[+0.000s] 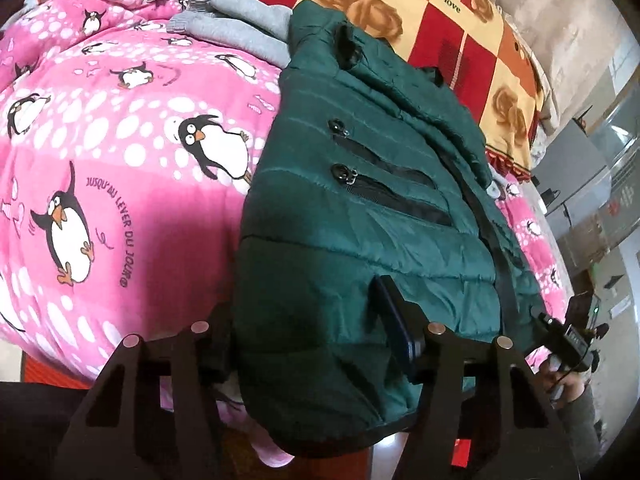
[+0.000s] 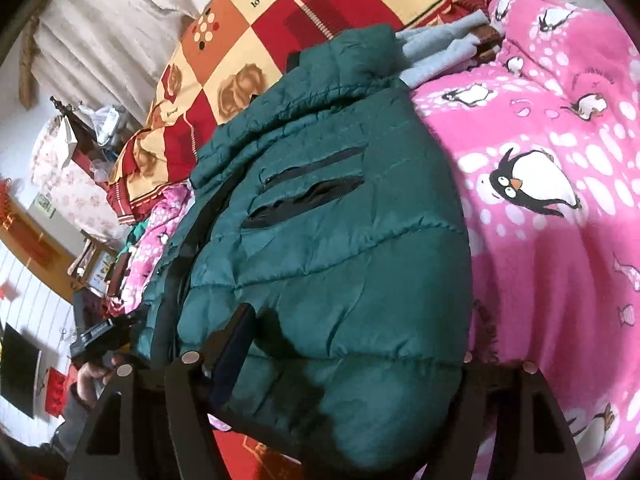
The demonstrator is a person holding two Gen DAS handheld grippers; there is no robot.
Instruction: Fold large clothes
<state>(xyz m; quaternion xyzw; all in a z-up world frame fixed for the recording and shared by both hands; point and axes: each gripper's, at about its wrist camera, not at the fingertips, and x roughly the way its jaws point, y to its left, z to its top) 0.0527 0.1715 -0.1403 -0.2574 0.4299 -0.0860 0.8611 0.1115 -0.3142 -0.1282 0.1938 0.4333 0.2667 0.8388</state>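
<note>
The bed (image 1: 132, 184), spread with a pink penguin quilt, is seen beyond both tongs, and on it the dark green padded jacket (image 1: 360, 216) is laid lengthwise, its long axis running straight away from the tongs, collar at the far end, hem nearest and hanging over the bed's edge. The hem is straddled by the left tongs (image 1: 316, 340) and the right tongs (image 2: 344, 364); whether the pads press on the cloth cannot be told. The fold is judged best made by taking both hem corners evenly and carrying them together toward the collar.
</note>
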